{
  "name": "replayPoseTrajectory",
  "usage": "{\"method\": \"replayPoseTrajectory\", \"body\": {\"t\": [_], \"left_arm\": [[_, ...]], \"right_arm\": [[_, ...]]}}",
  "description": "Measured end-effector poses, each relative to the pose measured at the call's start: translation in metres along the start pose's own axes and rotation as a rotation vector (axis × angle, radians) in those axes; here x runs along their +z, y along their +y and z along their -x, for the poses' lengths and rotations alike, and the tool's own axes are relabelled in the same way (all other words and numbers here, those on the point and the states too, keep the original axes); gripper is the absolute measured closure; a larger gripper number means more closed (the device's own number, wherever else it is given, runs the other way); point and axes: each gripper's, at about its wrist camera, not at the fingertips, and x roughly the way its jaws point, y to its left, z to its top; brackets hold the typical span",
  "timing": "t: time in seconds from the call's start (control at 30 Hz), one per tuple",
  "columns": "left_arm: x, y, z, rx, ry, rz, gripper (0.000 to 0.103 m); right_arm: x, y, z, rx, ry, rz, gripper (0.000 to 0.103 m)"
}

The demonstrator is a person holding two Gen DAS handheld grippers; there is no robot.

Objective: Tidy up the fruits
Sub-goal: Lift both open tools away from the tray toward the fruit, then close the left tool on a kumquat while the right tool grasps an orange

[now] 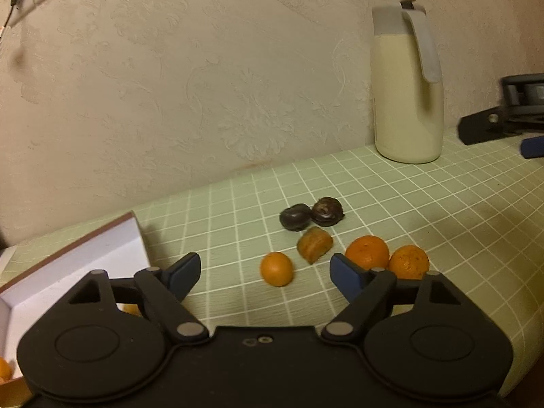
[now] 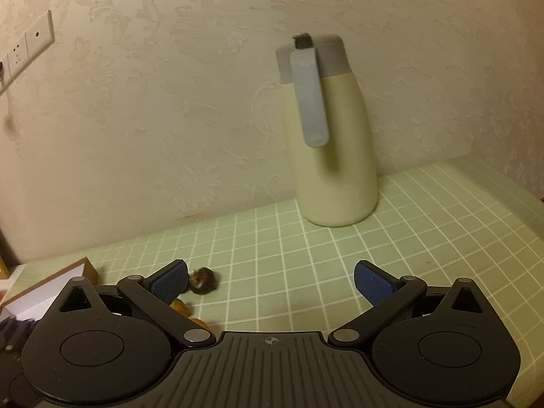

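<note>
My left gripper [image 1: 263,273] and right gripper [image 2: 270,280] both hang released and empty; the fruits [image 1: 276,268] lie on the checked table [image 1: 442,210], right of the box [image 1: 68,265].

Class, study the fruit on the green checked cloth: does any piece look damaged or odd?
Yes. The brownish cut piece among the oranges looks darkened and not whole, unlike the round small orange beside it. Two dark fruits behind also look shrivelled.

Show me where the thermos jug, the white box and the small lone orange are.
thermos jug [image 1: 406,102]: left wrist view, cream body.
white box [image 1: 85,265]: left wrist view, inner wall.
small lone orange [image 1: 276,269]: left wrist view, its middle.
</note>
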Motion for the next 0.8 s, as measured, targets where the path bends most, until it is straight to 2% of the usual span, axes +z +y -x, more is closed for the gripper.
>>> {"method": "replayPoseTrajectory", "body": {"t": [0.23, 0.4, 0.5, 0.63, 0.67, 0.7, 0.73, 0.8], "left_arm": [[-0.001, -0.006, -0.021, 0.027, 0.035, -0.001, 0.031], [-0.002, -0.002, -0.033, 0.058, 0.055, 0.024, 0.034], [-0.002, 0.000, -0.038, 0.061, 0.064, 0.034, 0.038], [-0.003, 0.002, -0.046, 0.058, 0.076, 0.040, 0.038], [-0.004, 0.002, -0.048, 0.056, 0.080, 0.042, 0.039], [-0.004, 0.002, -0.050, 0.054, 0.084, 0.044, 0.039], [-0.004, 0.002, -0.052, 0.053, 0.085, 0.047, 0.039], [-0.004, 0.003, -0.055, 0.059, 0.088, 0.049, 0.039]], "right_arm": [[-0.009, -0.008, 0.000, 0.000, 0.022, 0.012, 0.000], [-0.020, -0.001, -0.010, 0.017, 0.054, 0.094, 0.000], [-0.027, 0.006, -0.017, 0.043, 0.082, 0.128, 0.000], [-0.035, 0.015, -0.023, 0.094, 0.110, 0.166, 0.000], [-0.038, 0.018, -0.024, 0.106, 0.113, 0.175, 0.004], [-0.040, 0.021, -0.025, 0.117, 0.118, 0.186, 0.015], [-0.042, 0.023, -0.027, 0.126, 0.133, 0.194, 0.019], [-0.046, 0.025, -0.034, 0.133, 0.162, 0.198, 0.020]]}}
